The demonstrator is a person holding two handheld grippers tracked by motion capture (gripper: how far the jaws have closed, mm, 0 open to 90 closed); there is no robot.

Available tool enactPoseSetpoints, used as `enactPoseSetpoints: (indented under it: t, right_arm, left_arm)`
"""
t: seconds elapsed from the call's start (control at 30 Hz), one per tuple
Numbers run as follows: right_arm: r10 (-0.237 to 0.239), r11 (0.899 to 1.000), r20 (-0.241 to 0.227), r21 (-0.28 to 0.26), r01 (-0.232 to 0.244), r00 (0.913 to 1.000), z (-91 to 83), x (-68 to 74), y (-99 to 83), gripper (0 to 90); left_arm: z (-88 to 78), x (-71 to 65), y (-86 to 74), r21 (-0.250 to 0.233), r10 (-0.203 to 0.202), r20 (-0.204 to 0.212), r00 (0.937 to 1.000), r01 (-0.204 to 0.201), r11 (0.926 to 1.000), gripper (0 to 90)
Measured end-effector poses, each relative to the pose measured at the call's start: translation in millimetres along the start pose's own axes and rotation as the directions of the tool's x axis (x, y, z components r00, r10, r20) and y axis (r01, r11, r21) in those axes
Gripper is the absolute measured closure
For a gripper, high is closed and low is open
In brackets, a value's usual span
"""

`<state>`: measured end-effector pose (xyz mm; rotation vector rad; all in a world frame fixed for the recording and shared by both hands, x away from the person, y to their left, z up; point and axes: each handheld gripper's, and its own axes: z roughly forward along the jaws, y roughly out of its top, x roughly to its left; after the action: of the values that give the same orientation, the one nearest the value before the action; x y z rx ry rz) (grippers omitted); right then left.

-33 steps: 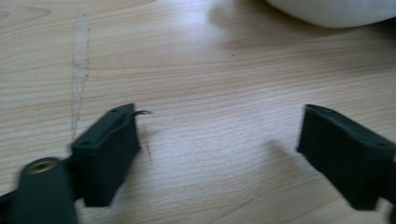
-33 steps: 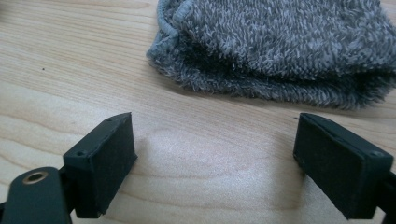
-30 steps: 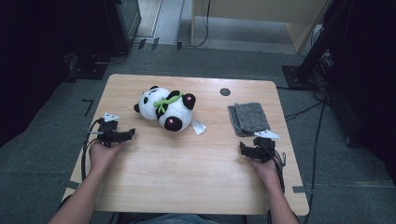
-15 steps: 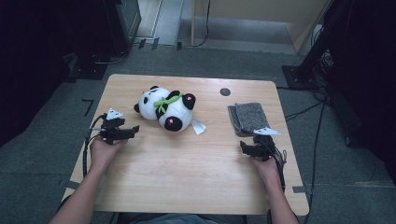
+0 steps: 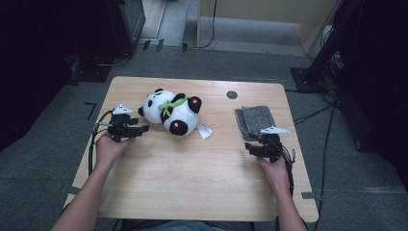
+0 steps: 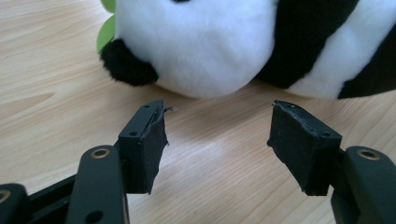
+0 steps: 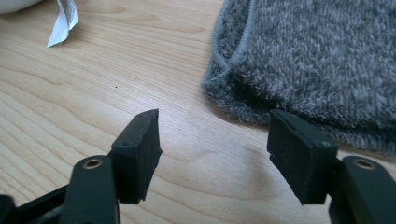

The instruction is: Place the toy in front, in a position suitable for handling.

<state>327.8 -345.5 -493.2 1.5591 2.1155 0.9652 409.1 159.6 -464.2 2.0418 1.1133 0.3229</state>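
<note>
The left gripper (image 6: 217, 140) stands part open with nothing between its jaws; they have just been closing on bare wood. Straight ahead of its pads (image 6: 149, 144), just beyond the tips and not touching, lies the plush panda (image 6: 224, 46), its white belly and a black paw facing the jaws. From above, the panda (image 5: 171, 111) lies on its side with its long axis slanting across the table (image 5: 192, 192), and the left gripper (image 5: 139, 129) sits just beside its near-left end, pointing toward it. That hand (image 5: 109, 147) is plainly the nearer one.

The right gripper (image 7: 215, 149) is also part open and empty, its jaws likewise having just been closing. A folded grey cloth (image 7: 317, 60) lies just ahead and to one side, its edge near one pad but apart from it. In the high view the right gripper (image 5: 257, 148) rests at the cloth's (image 5: 255, 120) near edge, forearm coming straight up from below.
</note>
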Motion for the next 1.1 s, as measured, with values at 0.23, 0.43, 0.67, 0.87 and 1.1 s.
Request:
enactPoseSetpoints:
  t: [0.23, 0.43, 0.67, 0.87, 1.1]
  right_arm:
    - [-0.032, 0.999, 0.028, -0.02, 0.033, 0.9991, -3.7, 8.4, 8.5, 33.5]
    - [-0.019, 0.999, 0.028, -0.047, 0.02, 0.9994, -7.9, 4.4, 16.8, 40.2]
    - [-0.015, 0.998, 0.02, -0.067, 0.016, 0.9997, -10.8, -0.5, 27.7, 43.8]
    - [-0.015, 0.995, 0.019, -0.1, 0.017, 0.9997, -6.9, 2.7, 34.4, 43.0]
    - [0.027, 0.998, -0.03, -0.064, -0.029, 0.9992, -2.9, 1.9, 34.3, 42.2]
  left_arm:
    - [-4.4, -3.8, 20.6, -0.046, 0.025, 0.027, 0.9993, -0.023, 0.9987, 40.2]
    - [-5.4, -7.6, 33.4, -0.041, 0.058, 0.041, 0.9975, -0.056, 0.9976, 41.2]
    - [-3.5, -13.0, 50.8, -0.062, 0.102, 0.076, 0.9919, -0.097, 0.9933, 39.8]
    - [3.6, -19.8, 62.7, -0.056, 0.138, 0.091, 0.9862, -0.134, 0.9895, 36.6]
    - [18.7, -27.7, 70.4, -0.066, 0.163, 0.096, 0.9819, -0.157, 0.9854, 36.2]
